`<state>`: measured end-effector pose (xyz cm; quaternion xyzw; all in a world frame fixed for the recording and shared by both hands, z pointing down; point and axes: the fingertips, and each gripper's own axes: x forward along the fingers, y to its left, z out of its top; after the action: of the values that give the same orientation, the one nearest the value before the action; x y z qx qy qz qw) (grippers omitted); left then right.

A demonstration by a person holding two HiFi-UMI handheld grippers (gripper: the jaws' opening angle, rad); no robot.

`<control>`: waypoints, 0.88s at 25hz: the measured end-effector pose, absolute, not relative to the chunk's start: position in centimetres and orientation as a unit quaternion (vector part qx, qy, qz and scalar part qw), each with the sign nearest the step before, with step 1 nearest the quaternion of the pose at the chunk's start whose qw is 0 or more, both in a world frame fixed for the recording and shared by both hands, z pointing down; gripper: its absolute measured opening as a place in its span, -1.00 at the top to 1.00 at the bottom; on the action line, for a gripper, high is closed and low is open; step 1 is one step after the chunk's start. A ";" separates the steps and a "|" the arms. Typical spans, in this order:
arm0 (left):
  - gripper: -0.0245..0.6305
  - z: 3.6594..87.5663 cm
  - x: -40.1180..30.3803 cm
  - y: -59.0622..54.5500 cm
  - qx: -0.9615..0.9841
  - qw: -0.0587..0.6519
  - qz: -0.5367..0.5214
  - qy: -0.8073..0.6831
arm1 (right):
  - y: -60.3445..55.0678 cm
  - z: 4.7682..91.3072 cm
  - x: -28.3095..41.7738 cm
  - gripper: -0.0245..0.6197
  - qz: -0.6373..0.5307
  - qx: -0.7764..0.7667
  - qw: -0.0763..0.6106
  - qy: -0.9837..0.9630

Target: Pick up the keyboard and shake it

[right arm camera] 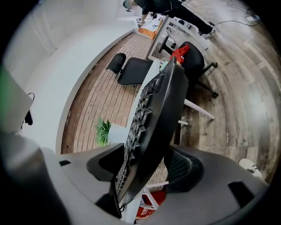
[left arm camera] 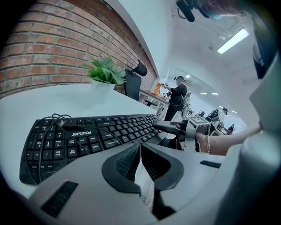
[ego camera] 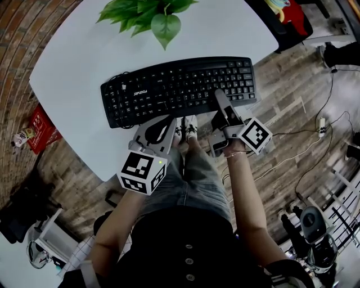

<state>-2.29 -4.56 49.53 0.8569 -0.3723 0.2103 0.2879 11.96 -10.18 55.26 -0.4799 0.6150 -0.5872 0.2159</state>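
Keyboard [ego camera: 179, 90] — lying on table [ego camera: 73, 73]; grasp beginning, right gripper [ego camera: 218, 97] straddling its near edge, jaws apart. Left gripper [ego camera: 170, 122] idling, jaws together, empty. Next — clamping, lifting.

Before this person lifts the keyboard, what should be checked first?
1. The keyboard sits inside the right tool: ok.
2. Its jaws clamp the keyboard: not ok, open.
3. The left tool grips too: not ok, shut, not around it.
4. The cable lifts freely: cannot tell, bundled on keys.
5. The plant stands clear: ok.
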 end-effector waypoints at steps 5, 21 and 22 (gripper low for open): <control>0.85 50.0 -1.8 -4.1 0.858 0.295 0.212 -0.362 | -10.8 55.7 12.0 0.12 -0.588 -0.474 0.251 0.606; 0.85 51.2 -0.9 -3.4 0.844 0.357 0.189 -0.353 | -11.6 55.2 12.3 0.36 -0.570 -0.473 0.237 0.628; 0.85 51.2 -0.9 -3.4 0.844 0.357 0.188 -0.353 | -11.5 55.0 12.3 0.36 -0.570 -0.473 0.238 0.628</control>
<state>-0.89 -3.39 51.17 0.8440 -0.3533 0.1883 0.3570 12.31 -11.47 55.04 -0.4732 0.6278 -0.5704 0.2379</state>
